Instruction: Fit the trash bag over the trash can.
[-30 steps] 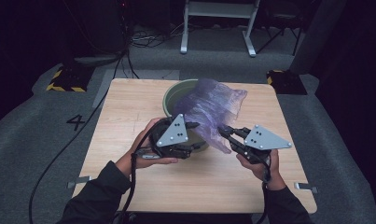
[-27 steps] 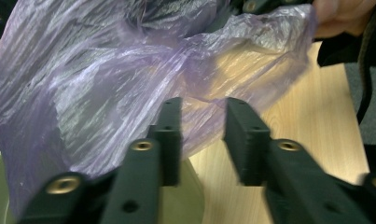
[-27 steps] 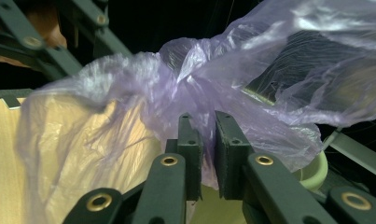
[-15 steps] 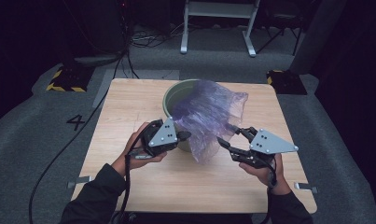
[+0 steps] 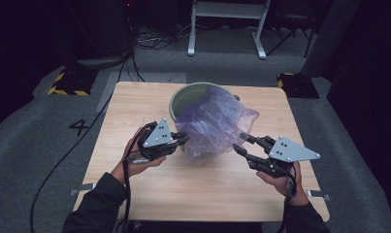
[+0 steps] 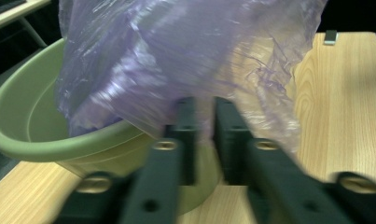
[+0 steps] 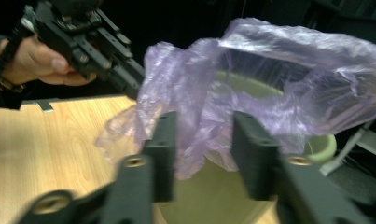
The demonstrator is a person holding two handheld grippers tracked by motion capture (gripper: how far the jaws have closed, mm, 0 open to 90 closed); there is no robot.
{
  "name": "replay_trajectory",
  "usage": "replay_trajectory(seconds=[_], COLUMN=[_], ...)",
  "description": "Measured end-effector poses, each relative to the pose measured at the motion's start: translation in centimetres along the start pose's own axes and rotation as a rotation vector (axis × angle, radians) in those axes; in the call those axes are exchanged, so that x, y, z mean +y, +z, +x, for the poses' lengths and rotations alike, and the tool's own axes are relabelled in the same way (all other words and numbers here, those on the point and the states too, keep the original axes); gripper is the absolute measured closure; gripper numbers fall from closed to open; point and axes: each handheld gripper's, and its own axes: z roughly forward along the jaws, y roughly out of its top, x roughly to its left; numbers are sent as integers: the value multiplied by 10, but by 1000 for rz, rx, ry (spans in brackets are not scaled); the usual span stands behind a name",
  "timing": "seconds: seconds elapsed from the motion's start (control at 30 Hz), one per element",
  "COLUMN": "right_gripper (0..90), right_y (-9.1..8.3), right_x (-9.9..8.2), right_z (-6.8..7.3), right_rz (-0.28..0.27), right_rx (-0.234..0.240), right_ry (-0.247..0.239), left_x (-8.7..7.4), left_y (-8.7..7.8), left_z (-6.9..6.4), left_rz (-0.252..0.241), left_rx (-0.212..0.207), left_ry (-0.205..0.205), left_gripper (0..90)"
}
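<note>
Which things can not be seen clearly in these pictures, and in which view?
- Inside of the green bowl: in the high view, mostly covered by the purple plastic bag.
- Left gripper: in its own view, motion blur hides whether the pads pinch the bag.
- Right gripper: in its own view, blurred; bag film hangs between the jaws, contact unclear.
- Bag contents: hidden by crinkled film in every view.

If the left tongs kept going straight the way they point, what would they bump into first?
Most likely the purple plastic bag, which hangs right in front of the left tongs. Behind it sits the green bowl. How near the bag is, I can't tell.
</note>
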Motion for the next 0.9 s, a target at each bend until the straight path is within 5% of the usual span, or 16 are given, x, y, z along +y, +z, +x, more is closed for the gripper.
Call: replay_trajectory(seconds=[0.13,0.27,0.43,0.57,0.67,0.9], right_gripper=[835,876,887,881,873,861], right_y=[3,5,6,9,12,16], right_x=[3,7,10,12,14,17], right_z=[5,6,5,6,8,11], right_rz=[-4,-6,-12,-10,-7,-8], right_rx=[-1,-6,-22,-29,-36,-35], right_ry=[-39,-49,-43,-48,-60,-66], left_x=[-1,-3,0,12,25,40], left_y=[-4,-16,-32,-34,-29,-12], left_z=[-6,-13,-17,-30,-39,-44], left_rz=[10,-28,-85,-105,-91,-55], left_rx=[-10,13,10,-10,-16,-25], left_ry=[-13,-18,-36,14,53,68], left_gripper=[365,179,156,154,155,156])
